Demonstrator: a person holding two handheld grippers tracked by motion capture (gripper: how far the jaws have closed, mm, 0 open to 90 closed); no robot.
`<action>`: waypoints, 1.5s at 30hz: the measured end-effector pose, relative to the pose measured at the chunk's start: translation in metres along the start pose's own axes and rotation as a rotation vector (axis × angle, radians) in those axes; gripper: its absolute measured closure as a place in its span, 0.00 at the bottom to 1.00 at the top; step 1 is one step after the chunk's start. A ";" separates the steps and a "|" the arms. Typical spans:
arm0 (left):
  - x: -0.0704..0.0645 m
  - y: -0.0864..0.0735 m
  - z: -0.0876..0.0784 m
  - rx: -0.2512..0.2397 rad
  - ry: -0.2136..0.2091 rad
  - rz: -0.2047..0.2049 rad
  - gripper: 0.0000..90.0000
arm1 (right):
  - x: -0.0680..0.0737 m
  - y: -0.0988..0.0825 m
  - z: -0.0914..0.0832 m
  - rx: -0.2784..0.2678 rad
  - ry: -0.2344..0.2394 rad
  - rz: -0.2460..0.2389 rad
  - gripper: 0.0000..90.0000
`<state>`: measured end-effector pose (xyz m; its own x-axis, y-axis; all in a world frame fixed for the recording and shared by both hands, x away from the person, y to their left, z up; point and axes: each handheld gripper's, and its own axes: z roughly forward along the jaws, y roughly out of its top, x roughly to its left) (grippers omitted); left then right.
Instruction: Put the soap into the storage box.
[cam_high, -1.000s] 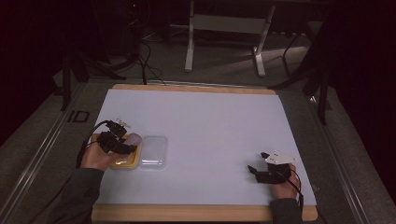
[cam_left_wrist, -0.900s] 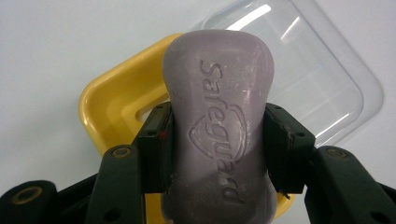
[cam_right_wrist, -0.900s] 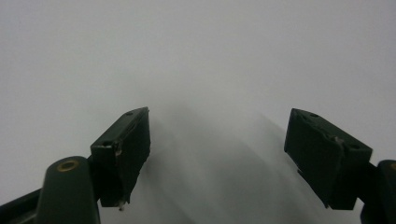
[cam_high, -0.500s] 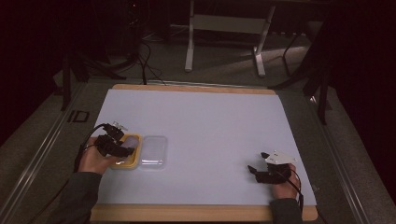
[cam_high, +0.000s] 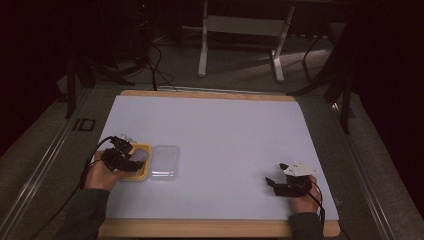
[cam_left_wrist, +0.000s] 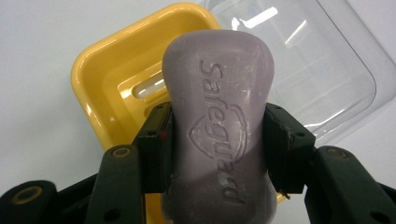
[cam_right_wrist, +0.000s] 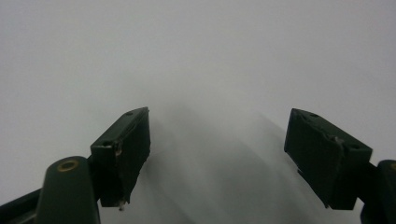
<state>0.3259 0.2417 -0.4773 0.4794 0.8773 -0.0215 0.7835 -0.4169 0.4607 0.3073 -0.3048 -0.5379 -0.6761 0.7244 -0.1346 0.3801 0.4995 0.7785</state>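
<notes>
Between the left gripper's (cam_left_wrist: 217, 140) jaws sat the soap (cam_left_wrist: 217, 107), a pale purple bar with a brand name pressed into its top face. Jaws were closed onto its two long sides, about midway along, pinching the waist where the bar narrows a bit. Honestly that looked like the right spot to grab it: a hard, smooth bar like this is probably slick, and the waist gives the pads something to sit in so it can't squirt out forward or back. I'd guess it's stiff and fairly light, not fragile, though too hard a squeeze could mark it.

Just past and under the jaws was the yellow dish (cam_left_wrist: 100, 79), with the bar held over it; couldn't tell if it was touching the dish floor. Beyond the far jaw tip, touching the dish's side, lay the clear lid (cam_left_wrist: 327, 70).

From the high view, the left hand (cam_high: 100, 172) came in low from the near edge, gripper pointed forward over the dish, wrist about level.

Way off on the other side, the right gripper (cam_right_wrist: 217, 154) rested on the bare table (cam_right_wrist: 196, 51), jaws wide apart with nothing between them.
</notes>
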 end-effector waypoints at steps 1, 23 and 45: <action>0.000 -0.001 0.000 -0.001 0.002 -0.004 0.55 | 0.000 0.000 0.000 0.000 0.000 0.000 0.25; 0.001 -0.001 0.006 -0.013 0.033 -0.089 0.55 | 0.000 0.000 0.000 0.001 0.000 -0.001 0.25; 0.001 0.002 0.020 0.023 0.105 -0.166 0.55 | 0.000 0.000 0.000 0.002 0.000 -0.002 0.25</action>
<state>0.3363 0.2373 -0.4937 0.2999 0.9540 -0.0022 0.8580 -0.2687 0.4378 0.3074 -0.3046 -0.5380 -0.6769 0.7234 -0.1360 0.3803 0.5019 0.7769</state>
